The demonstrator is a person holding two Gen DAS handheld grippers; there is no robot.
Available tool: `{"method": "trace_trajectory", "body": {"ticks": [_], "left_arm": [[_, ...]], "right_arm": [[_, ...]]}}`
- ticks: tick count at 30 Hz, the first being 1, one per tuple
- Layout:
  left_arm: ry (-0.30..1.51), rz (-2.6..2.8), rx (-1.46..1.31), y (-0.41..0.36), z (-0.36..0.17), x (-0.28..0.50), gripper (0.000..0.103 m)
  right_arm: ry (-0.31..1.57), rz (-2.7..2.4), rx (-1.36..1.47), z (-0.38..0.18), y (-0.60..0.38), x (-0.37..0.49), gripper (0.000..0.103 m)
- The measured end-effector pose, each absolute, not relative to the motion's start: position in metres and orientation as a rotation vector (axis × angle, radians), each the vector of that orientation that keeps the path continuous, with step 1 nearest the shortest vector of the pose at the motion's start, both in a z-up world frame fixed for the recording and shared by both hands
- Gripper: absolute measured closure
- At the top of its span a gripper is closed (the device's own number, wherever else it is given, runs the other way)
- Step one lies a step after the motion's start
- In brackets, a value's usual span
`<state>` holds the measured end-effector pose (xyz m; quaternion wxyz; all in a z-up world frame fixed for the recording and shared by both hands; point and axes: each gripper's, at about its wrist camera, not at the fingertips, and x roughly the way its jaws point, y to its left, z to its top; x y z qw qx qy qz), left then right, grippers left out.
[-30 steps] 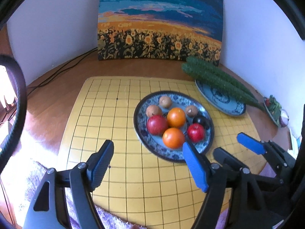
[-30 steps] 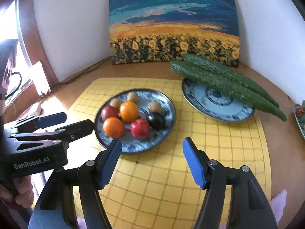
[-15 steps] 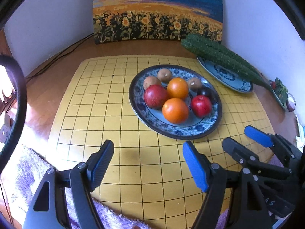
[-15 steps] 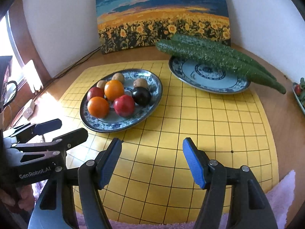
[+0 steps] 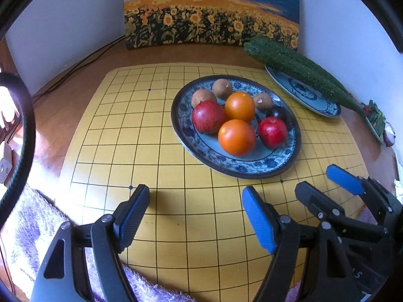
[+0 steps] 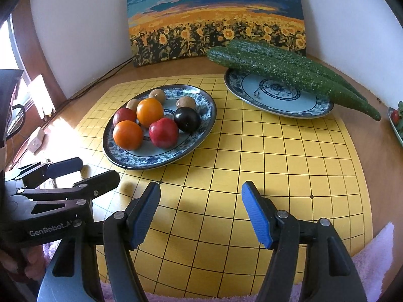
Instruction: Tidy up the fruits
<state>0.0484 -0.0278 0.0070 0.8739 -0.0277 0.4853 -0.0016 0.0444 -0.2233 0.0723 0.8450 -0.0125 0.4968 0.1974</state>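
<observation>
A blue patterned plate (image 5: 216,159) (image 6: 199,95) on the yellow grid board holds two oranges (image 5: 236,137) (image 6: 127,135), two red apples (image 5: 208,117) (image 6: 163,133), a dark plum (image 6: 187,119) and three brown fruits (image 5: 221,88). A second patterned plate (image 6: 264,100) (image 5: 314,100) carries two cucumbers (image 6: 277,68) (image 5: 297,68). My left gripper (image 5: 195,216) is open and empty, short of the fruit plate. My right gripper (image 6: 201,215) is open and empty over the board; it also shows in the left wrist view (image 5: 327,183).
The yellow grid board (image 5: 121,136) (image 6: 289,163) lies on a wooden table. A sunflower painting (image 5: 211,12) (image 6: 216,17) leans on the back wall. A purple towel (image 5: 27,224) (image 6: 377,249) lies at the near edge. A small dish of vegetables (image 5: 377,120) sits far right. Cables (image 5: 75,73) run at the back left.
Both grippers have moved closer to the plates and lower, so the fruit looks larger. Both stay open and empty.
</observation>
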Motion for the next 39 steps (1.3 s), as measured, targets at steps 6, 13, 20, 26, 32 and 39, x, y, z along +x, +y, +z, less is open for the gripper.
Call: {"method": "trace_trajectory", "body": {"ticks": [6, 13, 20, 26, 32, 39], "left_arm": [[1.008, 0.004, -0.043, -0.0302, 0.0059, 0.0500, 0.023], [1.008, 0.004, -0.042, -0.0291, 0.0059, 0.0500, 0.023], [1.008, 0.007, -0.040, -0.0292, 0.0057, 0.0502, 0.023], [1.008, 0.006, -0.041, -0.0292, 0.0057, 0.0501, 0.023], [1.008, 0.007, -0.040, -0.0291, 0.0057, 0.0501, 0.023], [1.008, 0.007, -0.040, -0.0289, 0.0059, 0.0500, 0.023]], "right_arm": [[1.048, 0.417, -0.027, 0.0719, -0.2233, 0.0444, 0.034], [1.048, 0.417, -0.025, 0.0718, -0.2230, 0.0442, 0.033], [1.048, 0.418, -0.024, 0.0716, -0.2229, 0.0441, 0.032], [1.048, 0.418, -0.023, 0.0715, -0.2228, 0.0440, 0.032], [1.048, 0.418, -0.023, 0.0713, -0.2226, 0.0440, 0.032], [1.048, 0.419, -0.022, 0.0711, -0.2228, 0.0441, 0.032]]}}
